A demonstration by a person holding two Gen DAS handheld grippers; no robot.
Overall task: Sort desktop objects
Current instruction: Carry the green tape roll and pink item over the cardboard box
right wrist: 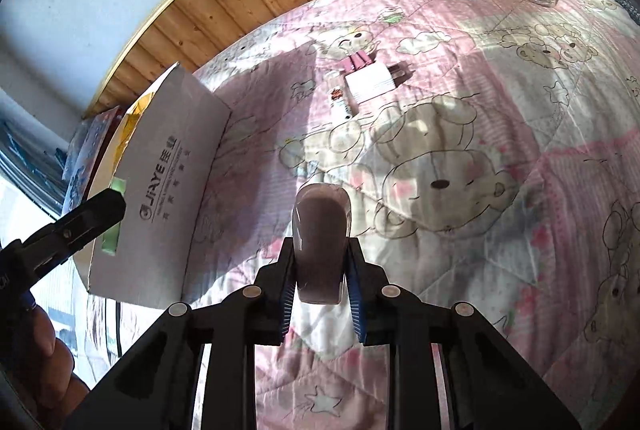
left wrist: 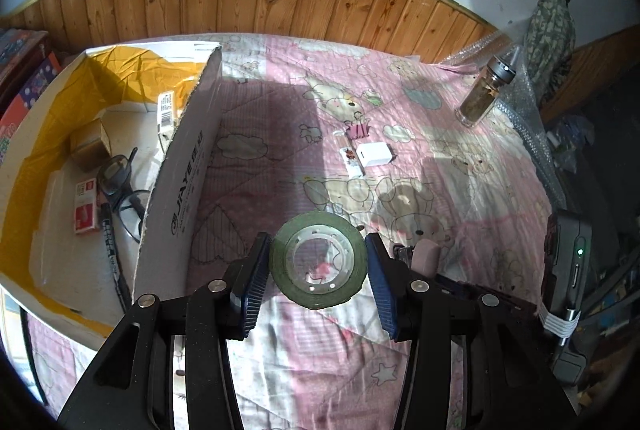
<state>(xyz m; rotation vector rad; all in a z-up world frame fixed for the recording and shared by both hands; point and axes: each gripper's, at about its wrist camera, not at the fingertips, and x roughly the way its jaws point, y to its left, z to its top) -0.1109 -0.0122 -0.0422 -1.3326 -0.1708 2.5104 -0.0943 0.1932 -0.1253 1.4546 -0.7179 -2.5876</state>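
Tape roll (left wrist: 318,261), green, light and stiff, sat pinched across its outer rim by the left tool (left wrist: 317,262) above the bed quilt (left wrist: 460,189); right tool (right wrist: 321,266) clamped a brown object (right wrist: 322,246).

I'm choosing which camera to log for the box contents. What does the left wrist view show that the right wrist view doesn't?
Only left: the box's inside, with glasses and a red-and-white pack, plus green tape roll in the left gripper.
Only right: a brownish object clamped in the right gripper.
Both: white box, white charger, glass bottle.
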